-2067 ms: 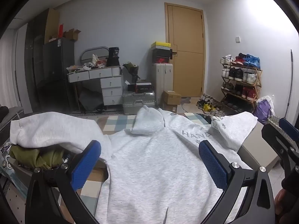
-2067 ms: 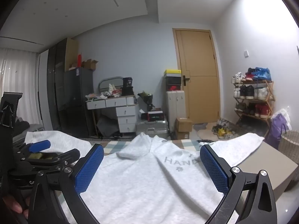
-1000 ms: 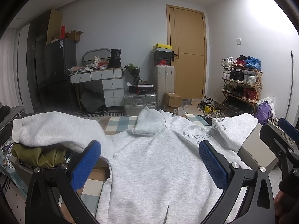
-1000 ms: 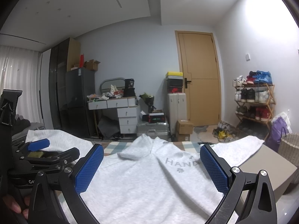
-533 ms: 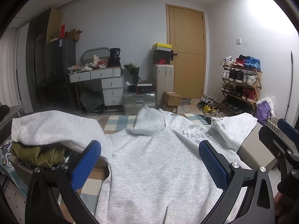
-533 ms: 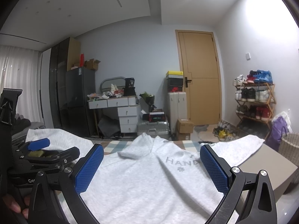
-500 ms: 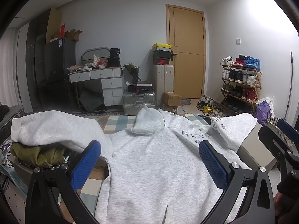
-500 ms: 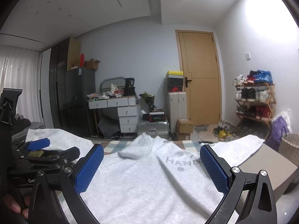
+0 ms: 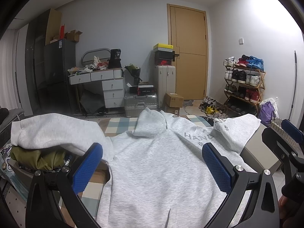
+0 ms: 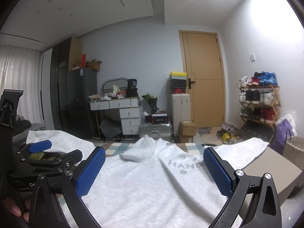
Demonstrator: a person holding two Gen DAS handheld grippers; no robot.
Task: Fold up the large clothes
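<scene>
A light grey hoodie (image 9: 157, 163) with "HAND" lettering lies spread flat, front up, hood at the far end; it also shows in the right wrist view (image 10: 152, 186). Its left sleeve (image 9: 51, 131) drapes over an olive bundle (image 9: 38, 157). Its right sleeve (image 9: 237, 129) lies out toward the right edge. My left gripper (image 9: 152, 163) is open and empty, held above the hoodie's body. My right gripper (image 10: 153, 169) is open and empty, just to its right, over the hoodie's lower part. Each gripper shows at the other view's edge.
A checkered cloth (image 9: 121, 123) covers the surface under the hoodie. A beige block (image 10: 275, 169) lies under the right sleeve. Beyond stand a drawer desk (image 9: 106, 87), suitcases (image 9: 140, 102), cardboard boxes (image 9: 172, 100), a shoe rack (image 9: 245, 83), a wicker basket (image 10: 294, 155) and a door (image 9: 190, 53).
Both grippers have barely shifted, with small sways of view; both stay open above the hoodie. The hoodie has not moved.
</scene>
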